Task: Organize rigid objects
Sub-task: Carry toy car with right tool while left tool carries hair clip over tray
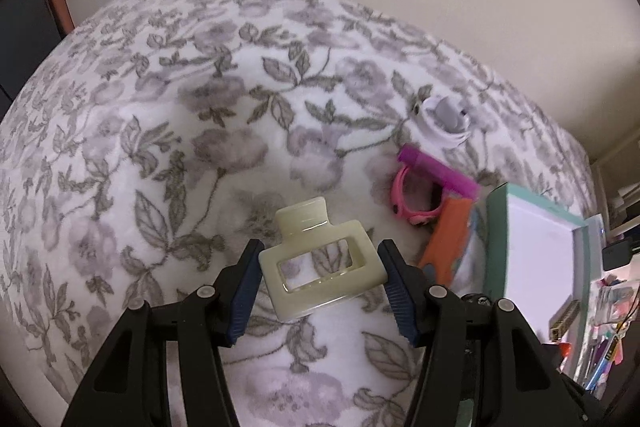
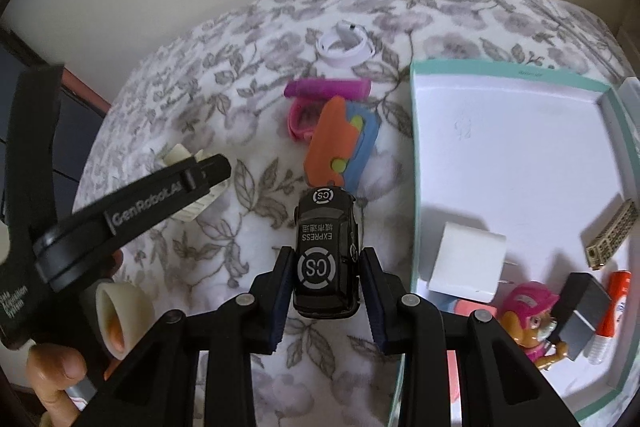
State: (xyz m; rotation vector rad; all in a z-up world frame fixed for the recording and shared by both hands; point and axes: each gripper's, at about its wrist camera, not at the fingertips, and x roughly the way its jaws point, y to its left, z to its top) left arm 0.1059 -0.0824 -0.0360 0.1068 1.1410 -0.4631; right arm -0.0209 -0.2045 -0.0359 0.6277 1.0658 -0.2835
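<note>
Left gripper (image 1: 320, 263) clamps the cream hair claw clip (image 1: 316, 259) above the floral blanket (image 1: 160, 147): light, slick, brittle; grip its frame sides | right gripper (image 2: 324, 291) clenches the black toy van (image 2: 326, 251) beside the box (image 2: 416, 147): rigid, hold its flanks.

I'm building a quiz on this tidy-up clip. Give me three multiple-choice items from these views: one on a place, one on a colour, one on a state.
1. Where is the white charger?
A. On the blanket
B. Inside the box
C. In the left gripper

2. What colour is the toy car?
A. Black
B. Pink
C. Orange

3. What does the left gripper hold?
A. Nothing
B. A marker
C. The hair clip

Answers:
1 B: the charger sits on the floor of the box.
2 A: the car in the right gripper is black with white lettering.
3 C: the left gripper has its pads on the sides of the cream clip.
</note>
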